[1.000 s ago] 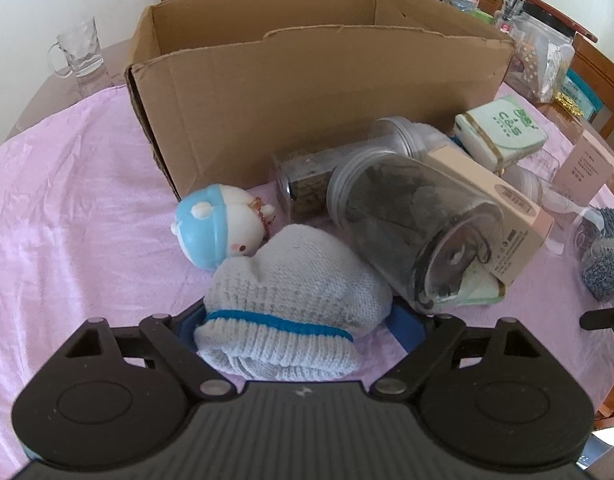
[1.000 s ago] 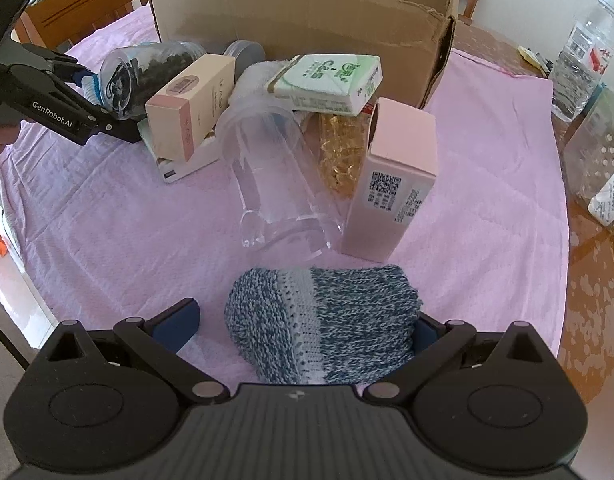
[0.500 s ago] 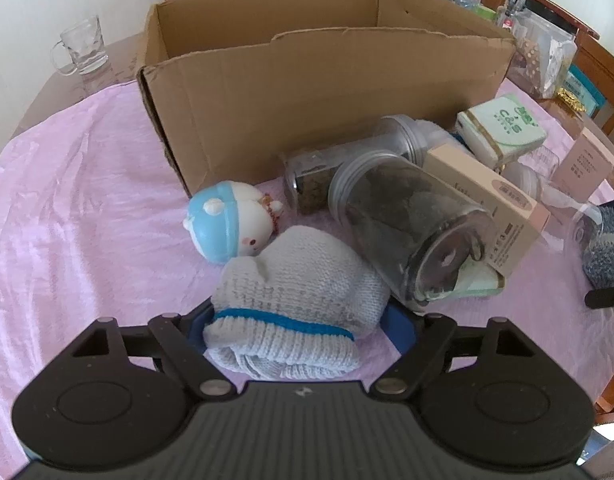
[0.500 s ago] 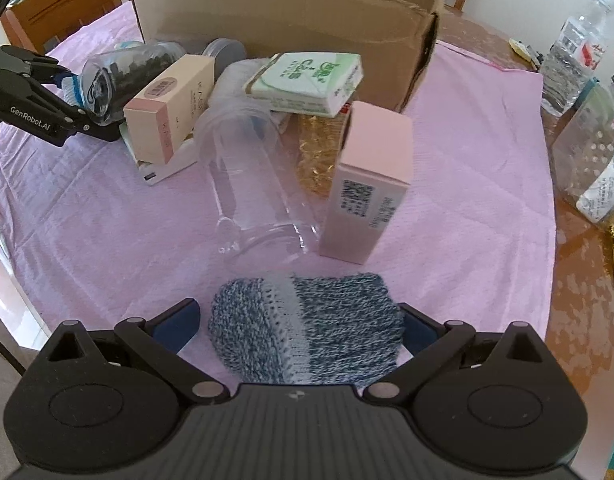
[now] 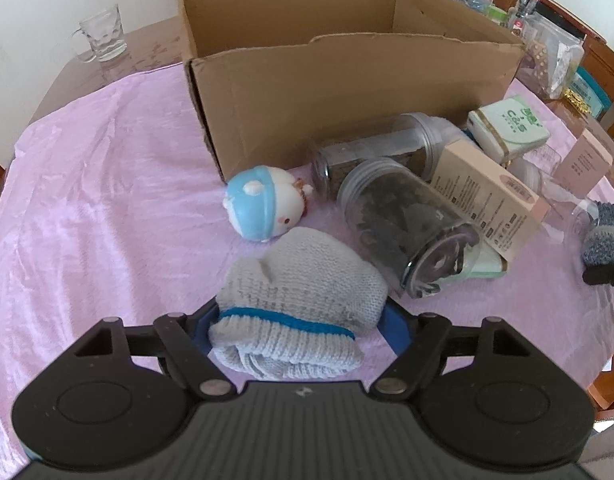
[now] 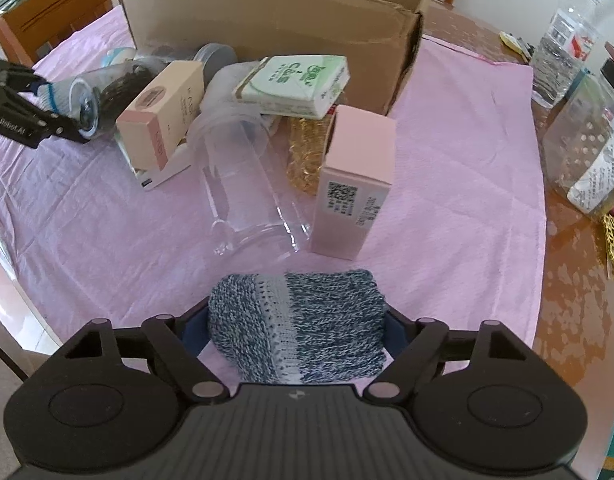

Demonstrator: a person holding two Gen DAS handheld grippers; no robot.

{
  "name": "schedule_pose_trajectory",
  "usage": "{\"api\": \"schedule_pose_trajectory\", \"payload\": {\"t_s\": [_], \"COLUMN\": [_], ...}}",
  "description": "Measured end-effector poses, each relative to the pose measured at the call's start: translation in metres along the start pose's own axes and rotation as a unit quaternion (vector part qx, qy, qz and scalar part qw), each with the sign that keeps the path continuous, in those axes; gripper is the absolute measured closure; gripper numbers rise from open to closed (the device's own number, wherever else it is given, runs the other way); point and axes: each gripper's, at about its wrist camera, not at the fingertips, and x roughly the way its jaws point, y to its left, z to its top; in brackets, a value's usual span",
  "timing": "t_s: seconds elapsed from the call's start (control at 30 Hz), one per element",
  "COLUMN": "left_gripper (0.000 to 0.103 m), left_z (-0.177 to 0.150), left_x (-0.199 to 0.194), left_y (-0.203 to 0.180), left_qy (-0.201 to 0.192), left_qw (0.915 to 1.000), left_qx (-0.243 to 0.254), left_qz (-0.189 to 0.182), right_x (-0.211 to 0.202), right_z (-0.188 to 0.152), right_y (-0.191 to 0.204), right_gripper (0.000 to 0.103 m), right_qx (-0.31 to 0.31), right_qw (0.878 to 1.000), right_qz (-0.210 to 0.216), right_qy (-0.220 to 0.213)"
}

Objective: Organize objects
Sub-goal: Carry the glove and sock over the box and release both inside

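Note:
A grey knit mitten (image 5: 303, 292) with a blue stripe lies on the pink cloth (image 5: 107, 208). My left gripper (image 5: 301, 320) straddles its cuff, jaws closing, both blue pads against the wool. A blue-and-white speckled knit piece (image 6: 307, 312) sits between the pads of my right gripper (image 6: 295, 328), whose jaws are also closing and squeeze its sides. The open cardboard box (image 5: 347, 92) stands behind the clutter, also in the right wrist view as the cardboard box (image 6: 275, 24).
Round blue-capped toy (image 5: 263, 208) and a dark-filled jar (image 5: 403, 224) lie just beyond the mitten. Clear empty jar (image 6: 247, 188), pink carton (image 6: 355, 184), beige carton (image 6: 163, 112) and tissue pack (image 6: 295, 84) crowd the box front. Glass mug (image 5: 103, 38) far left; bottle (image 6: 563, 52) far right.
Both pairs of jaws have narrowed: the right pads, wide apart before, now press the speckled knit; the left pads have drawn in against the mitten. The box looks slightly farther off.

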Motion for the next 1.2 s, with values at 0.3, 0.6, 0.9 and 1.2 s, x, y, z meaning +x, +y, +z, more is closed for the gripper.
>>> {"api": "schedule_pose_trajectory", "payload": {"t_s": [0.3,0.6,0.9,1.2], "left_gripper": [0.025,0.025,0.025,0.025], "left_z": [0.007,0.028,0.068,0.127], "left_x": [-0.025,-0.059,-0.073,-0.073], "left_y": [0.002,-0.002,-0.005,-0.006], "left_qy": [-0.004,-0.013,-0.035,-0.08], "left_qw": [1.0,0.9995,0.9985,0.9954], "left_qx": [0.005,0.021,0.027,0.049], "left_qz": [-0.006,-0.021,-0.033,-0.022], "right_x": [-0.02,-0.06,-0.085,-0.085], "right_z": [0.012,0.031,0.079,0.133], "right_y": [-0.006,-0.008,-0.011,-0.01], "right_gripper": [0.021,0.021,0.021,0.021], "right_qx": [0.0,-0.021,-0.038,-0.064], "right_qw": [1.0,0.999,0.996,0.992], "right_qz": [0.007,0.004,0.009,0.012], "right_qy": [-0.012,-0.03,-0.075,-0.104]}}
